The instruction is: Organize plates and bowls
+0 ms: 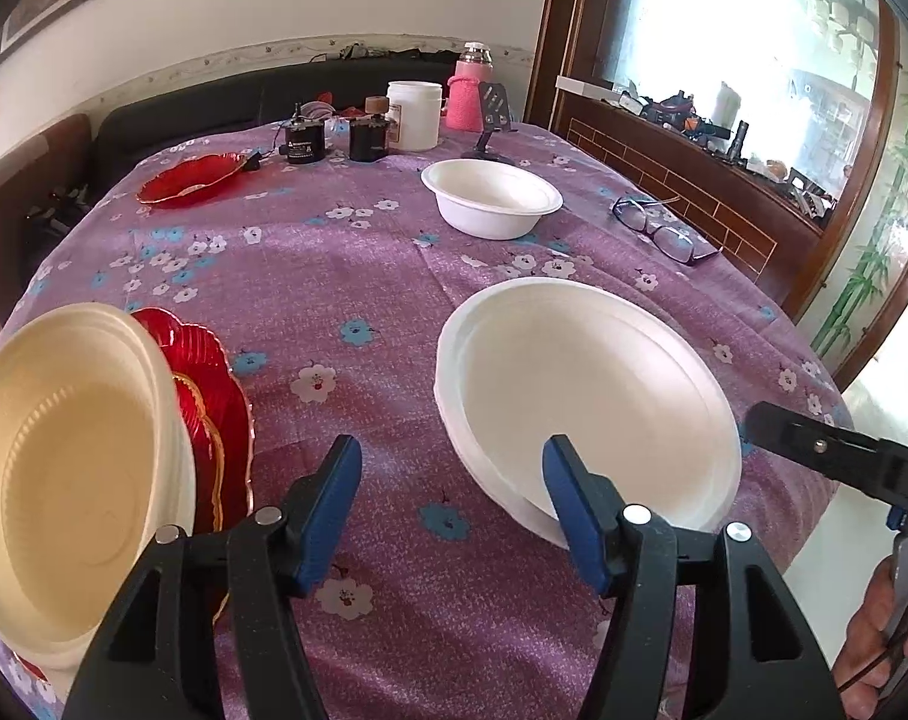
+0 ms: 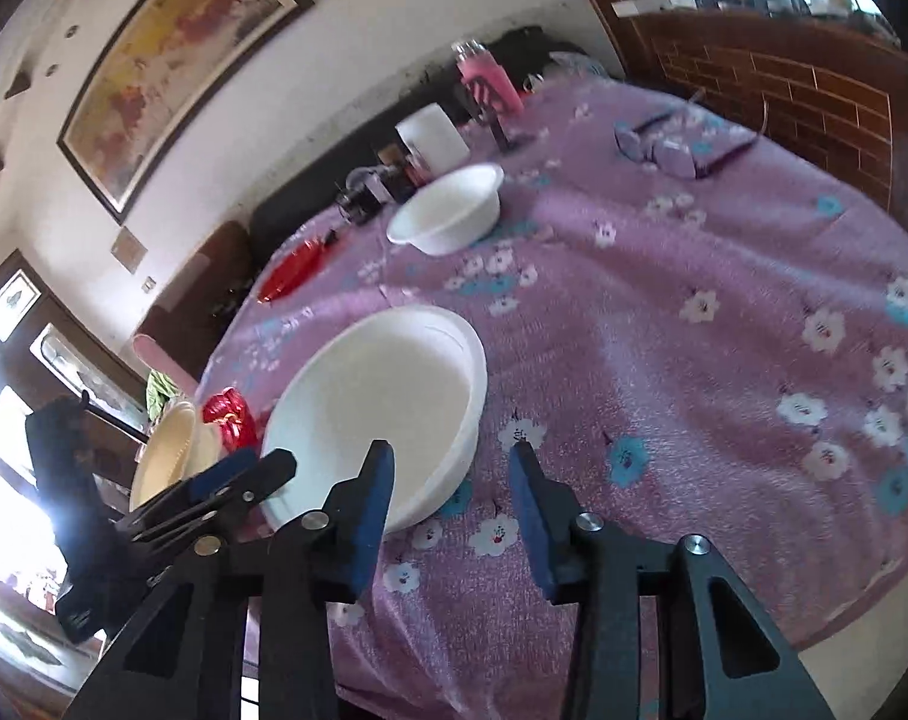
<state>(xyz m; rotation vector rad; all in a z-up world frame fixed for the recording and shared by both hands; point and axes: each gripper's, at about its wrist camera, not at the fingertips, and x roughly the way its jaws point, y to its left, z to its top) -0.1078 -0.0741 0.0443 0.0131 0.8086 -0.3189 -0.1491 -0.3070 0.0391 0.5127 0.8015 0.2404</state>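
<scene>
Both wrist views overlook the table (image 1: 393,252), sharing the white plate (image 1: 586,396).

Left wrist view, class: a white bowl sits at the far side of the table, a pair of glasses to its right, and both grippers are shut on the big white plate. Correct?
One error: neither gripper holds anything. The left wrist view shows the left gripper open by the plate; the right gripper is open too. The bowl and glasses are as stated.

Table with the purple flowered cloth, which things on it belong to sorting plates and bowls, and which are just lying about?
For the job:
- large white disposable plate
- white disposable bowl
- cream plate stacked over a red glass plate
- red glass dish at the far left

Lying about:
- purple-framed glasses
- pink bottle
- white plastic jar
- two black cylinders
- black phone stand
</scene>
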